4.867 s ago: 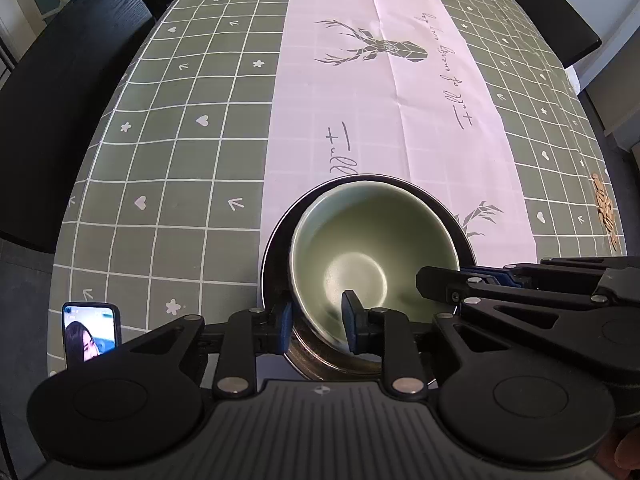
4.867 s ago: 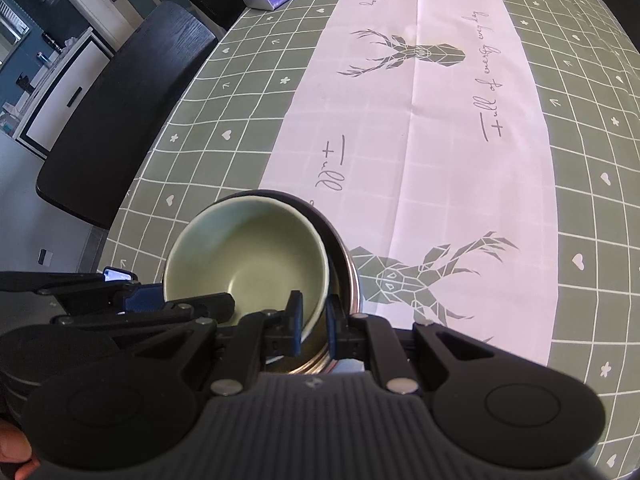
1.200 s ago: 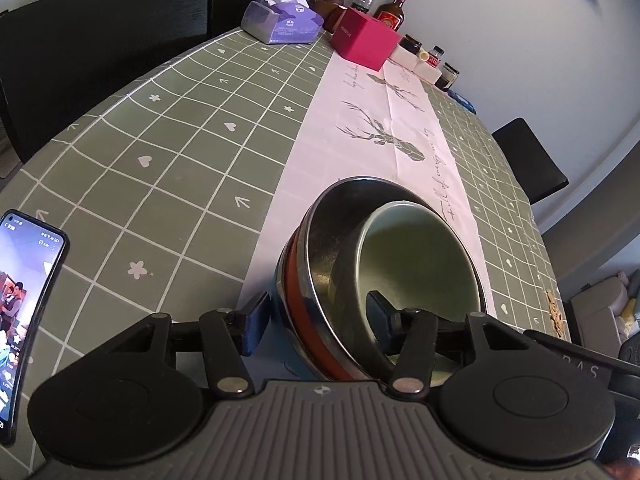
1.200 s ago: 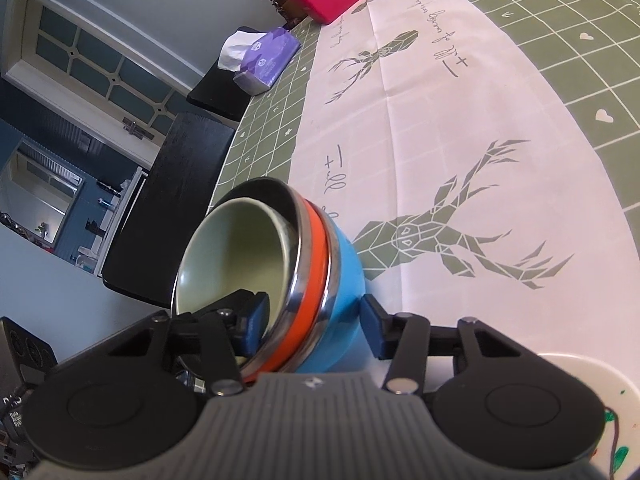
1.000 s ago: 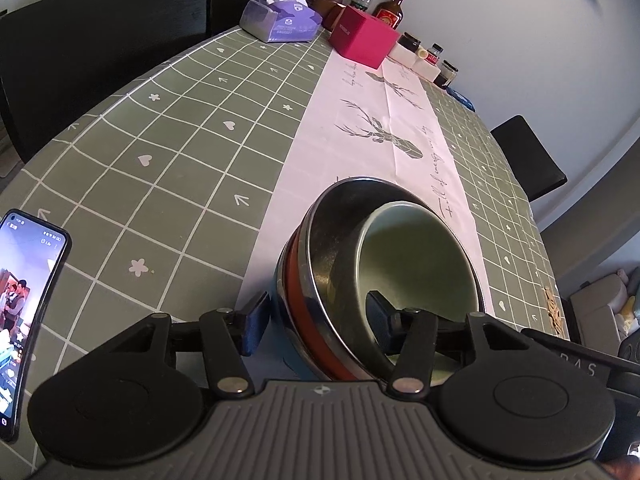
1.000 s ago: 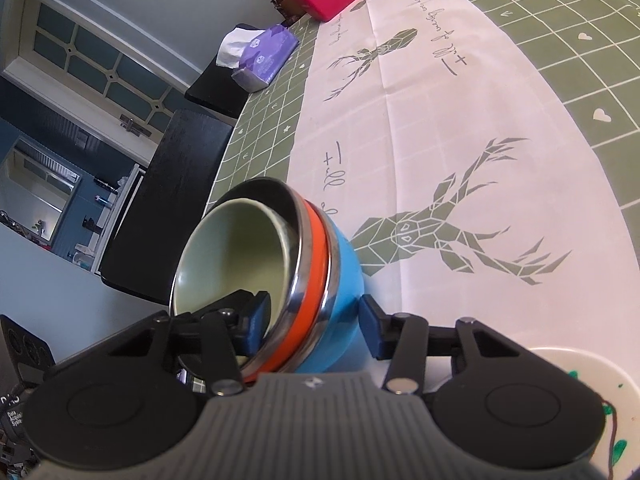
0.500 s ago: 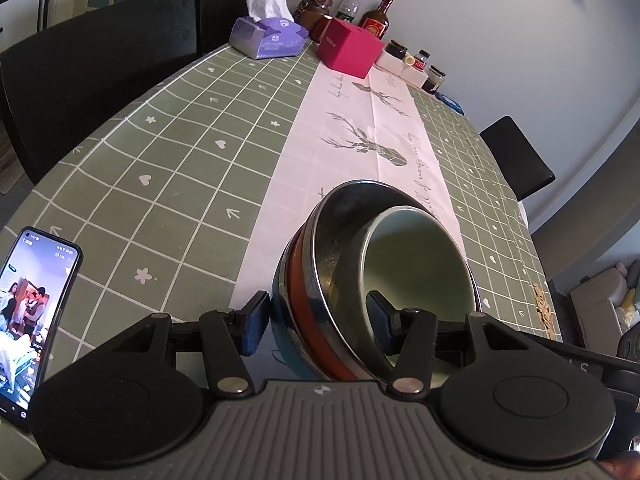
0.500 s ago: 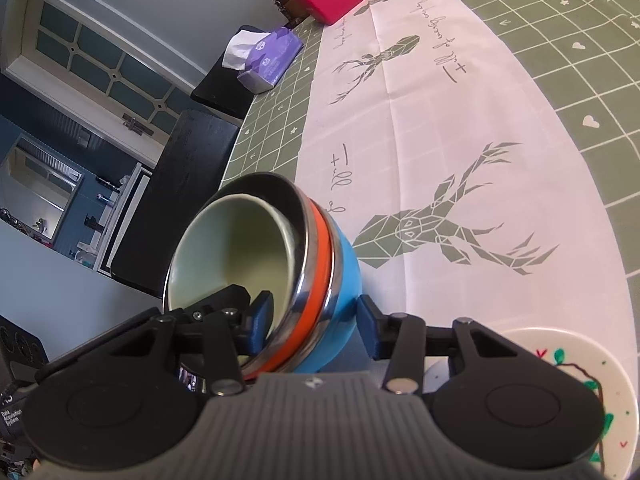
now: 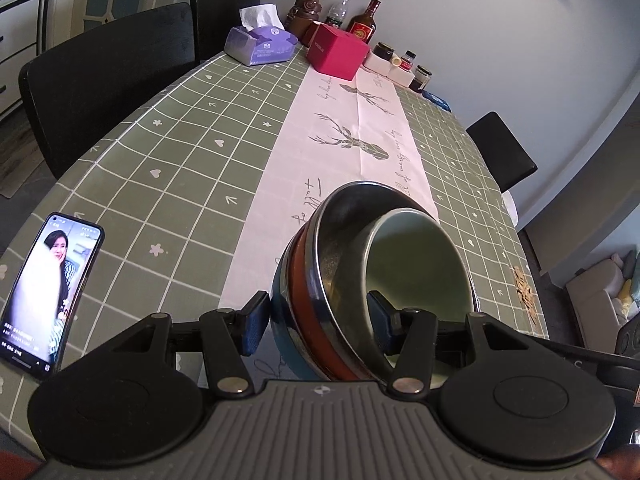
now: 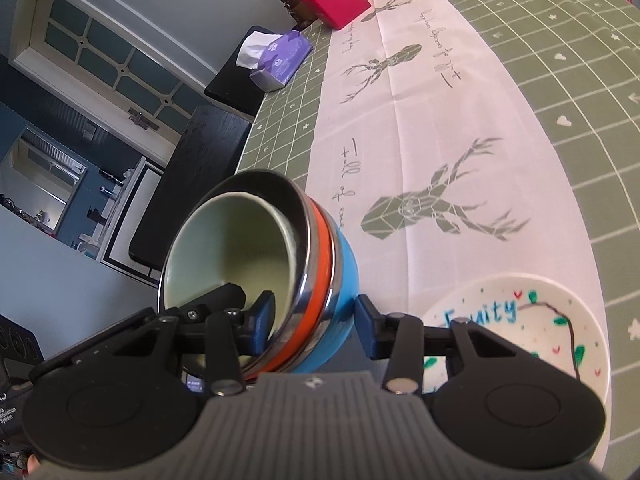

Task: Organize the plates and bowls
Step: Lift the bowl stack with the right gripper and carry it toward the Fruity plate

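A nested stack of bowls hangs tilted above the table: a blue bowl [image 9: 285, 322] outermost, then an orange one [image 10: 322, 248], a steel one [image 9: 344, 236] and a pale green bowl [image 9: 416, 268] innermost. My left gripper [image 9: 316, 316] is shut on the stack's left wall, one finger outside the blue bowl and one inside the green bowl. From the opposite side my right gripper [image 10: 315, 314] clamps the wall the same way, with the green bowl [image 10: 236, 252] to its left. A white painted plate [image 10: 520, 320] lies on the table under the right gripper's right finger.
A lit phone [image 9: 48, 292] lies at the table's near left edge. A tissue box [image 9: 260, 42], a pink box [image 9: 338, 52] and bottles and jars [image 9: 362, 24] stand at the far end. Black chairs [image 9: 104, 76] line the left side, another chair [image 9: 500, 152] the right.
Both grippers have risen with the bowl stack, and the table has dropped further below. The painted plate has come further into the right wrist view.
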The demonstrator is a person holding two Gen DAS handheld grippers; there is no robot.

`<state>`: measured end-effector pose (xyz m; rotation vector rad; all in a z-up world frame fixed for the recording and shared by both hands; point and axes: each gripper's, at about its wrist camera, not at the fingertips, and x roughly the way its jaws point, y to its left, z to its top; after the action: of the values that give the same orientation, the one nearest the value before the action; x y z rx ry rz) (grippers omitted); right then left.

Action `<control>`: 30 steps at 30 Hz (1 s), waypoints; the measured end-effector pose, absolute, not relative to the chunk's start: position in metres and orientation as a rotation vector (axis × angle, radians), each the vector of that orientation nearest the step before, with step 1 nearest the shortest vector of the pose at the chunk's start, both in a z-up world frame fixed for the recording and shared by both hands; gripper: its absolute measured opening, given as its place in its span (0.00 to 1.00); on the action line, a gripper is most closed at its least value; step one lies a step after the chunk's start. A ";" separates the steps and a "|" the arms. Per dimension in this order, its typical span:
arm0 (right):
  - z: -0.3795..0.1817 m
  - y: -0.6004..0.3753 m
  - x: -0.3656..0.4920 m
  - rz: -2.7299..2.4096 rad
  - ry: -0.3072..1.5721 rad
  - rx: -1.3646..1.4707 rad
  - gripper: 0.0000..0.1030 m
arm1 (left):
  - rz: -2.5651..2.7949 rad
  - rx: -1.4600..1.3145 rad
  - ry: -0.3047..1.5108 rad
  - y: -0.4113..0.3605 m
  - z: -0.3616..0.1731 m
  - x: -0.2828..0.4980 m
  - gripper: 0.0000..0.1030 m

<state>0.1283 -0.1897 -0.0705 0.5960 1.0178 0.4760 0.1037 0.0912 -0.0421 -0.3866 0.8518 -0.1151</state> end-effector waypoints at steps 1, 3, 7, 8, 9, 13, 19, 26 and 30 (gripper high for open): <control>-0.070 -0.191 0.124 0.475 1.021 0.595 0.41 | -0.119 -0.383 0.850 0.090 -0.041 0.100 0.58; -0.069 -0.195 0.115 0.472 1.022 0.594 0.41 | -0.123 -0.376 0.849 0.086 -0.039 0.093 0.58; -0.066 -0.201 0.096 0.461 1.022 0.594 0.40 | -0.134 -0.365 0.844 0.080 -0.035 0.079 0.58; -0.066 -0.203 0.092 0.459 1.023 0.598 0.40 | -0.138 -0.362 0.841 0.079 -0.034 0.075 0.58; -0.066 -0.205 0.087 0.458 1.024 0.600 0.40 | -0.140 -0.361 0.840 0.077 -0.033 0.072 0.58; -0.066 -0.210 0.069 0.452 1.026 0.608 0.39 | -0.150 -0.358 0.834 0.073 -0.033 0.056 0.58; -0.066 -0.218 0.043 0.428 1.015 0.602 0.39 | -0.174 -0.379 0.852 0.070 -0.038 0.036 0.58; -0.064 -0.228 0.023 0.398 1.015 0.586 0.39 | -0.198 -0.391 0.869 0.062 -0.043 0.019 0.58; -0.062 -0.236 0.017 0.378 1.012 0.583 0.39 | -0.219 -0.392 0.883 0.054 -0.045 0.017 0.58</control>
<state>0.0167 -0.2358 -0.0624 0.5833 1.0116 0.3777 0.0167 0.0539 -0.0450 -0.3925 0.8833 -0.2186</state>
